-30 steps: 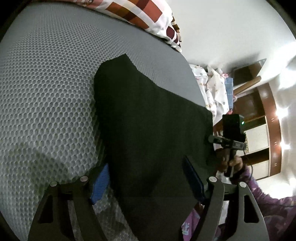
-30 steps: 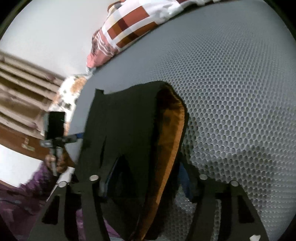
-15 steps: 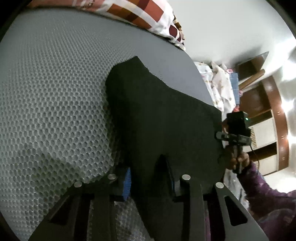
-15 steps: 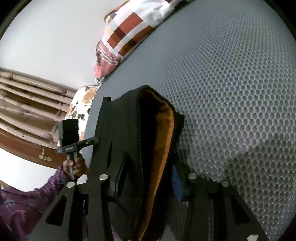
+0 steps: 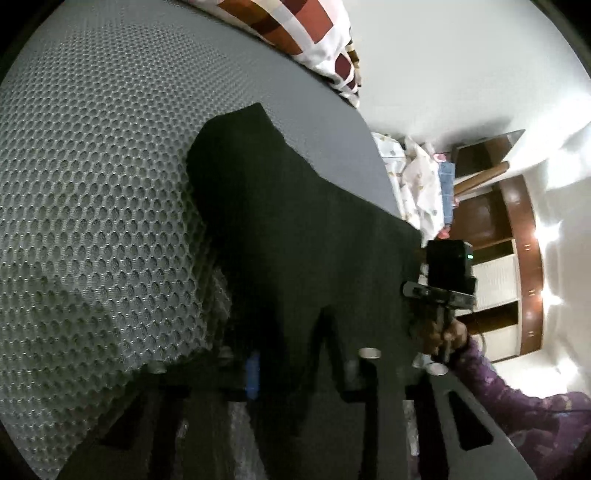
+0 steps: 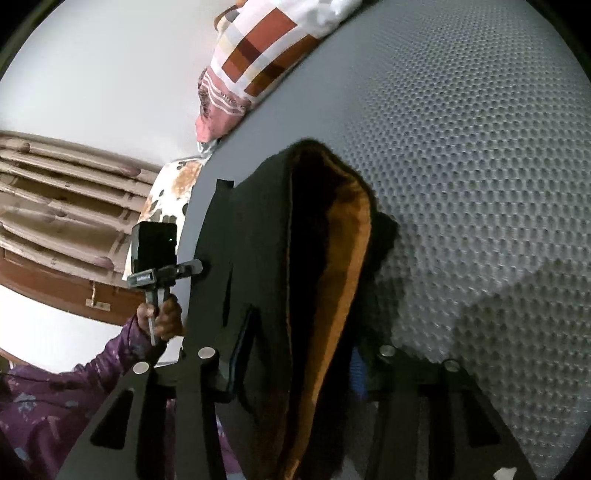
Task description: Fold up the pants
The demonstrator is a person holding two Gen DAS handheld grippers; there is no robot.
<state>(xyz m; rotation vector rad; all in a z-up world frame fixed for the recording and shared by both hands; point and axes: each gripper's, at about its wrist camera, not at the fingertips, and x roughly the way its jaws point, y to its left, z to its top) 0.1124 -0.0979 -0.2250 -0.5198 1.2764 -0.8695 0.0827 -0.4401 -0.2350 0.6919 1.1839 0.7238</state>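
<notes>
Black pants (image 5: 295,240) lie on a grey honeycomb mesh mat (image 5: 92,184). My left gripper (image 5: 299,369) is at their near edge. Its jaws are closing, and a ridge of black fabric is pinched between the blue pads (image 5: 253,373). In the right wrist view the pants (image 6: 258,240) show an orange lining (image 6: 347,258) at the open waist. My right gripper (image 6: 295,362) straddles this thick edge, its jaws closing with the pads pressing on the cloth. Each view shows the other gripper's black body (image 5: 445,266) (image 6: 155,251) at the pants' far side, held by a hand.
A checked red and white pillow (image 5: 295,29) (image 6: 266,55) lies at the mat's far end. Floral bedding (image 5: 417,177) hangs past the mat's edge. A wooden cupboard (image 5: 517,258) and wooden slats (image 6: 55,203) stand beyond. A purple sleeve (image 5: 517,398) is close by.
Both grippers' jaws have drawn together from wide apart onto the pants' near edge. The fabric now bunches into a ridge between the left pads. The hands have hardly shifted.
</notes>
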